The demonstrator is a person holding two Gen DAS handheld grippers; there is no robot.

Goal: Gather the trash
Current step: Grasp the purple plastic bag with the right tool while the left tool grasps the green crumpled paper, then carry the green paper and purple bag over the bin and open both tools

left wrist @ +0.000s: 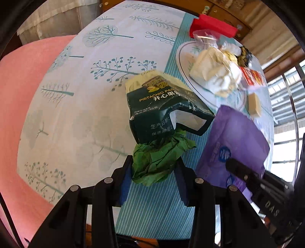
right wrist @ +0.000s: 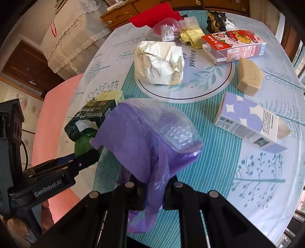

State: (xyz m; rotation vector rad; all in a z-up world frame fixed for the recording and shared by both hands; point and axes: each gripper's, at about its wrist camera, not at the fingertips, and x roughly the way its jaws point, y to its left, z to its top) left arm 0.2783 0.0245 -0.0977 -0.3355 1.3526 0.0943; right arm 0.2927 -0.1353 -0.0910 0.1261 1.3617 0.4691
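A crumpled green paper (left wrist: pixel 158 160) lies on the table between the open fingers of my left gripper (left wrist: pixel 154 167); whether the pads touch it is unclear. A dark green pistachio box (left wrist: pixel 164 106) lies just beyond it, also in the right wrist view (right wrist: pixel 95 114). My right gripper (right wrist: pixel 153 183) is shut on a purple trash bag (right wrist: pixel 144 137) holding something clear and bumpy, held up over the table. The bag shows at right in the left wrist view (left wrist: pixel 234 141).
On the round table (right wrist: pixel 257 190) lie a crumpled white paper wad (right wrist: pixel 160 63), a red drink carton (right wrist: pixel 234 47), a purple-white carton (right wrist: pixel 247 122), a tan block (right wrist: pixel 249 78), yellow wrappers (right wrist: pixel 192 36), a clear plastic bottle (right wrist: pixel 167 30) and a red object (right wrist: pixel 152 17). A pink chair (left wrist: pixel 19 95) stands left.
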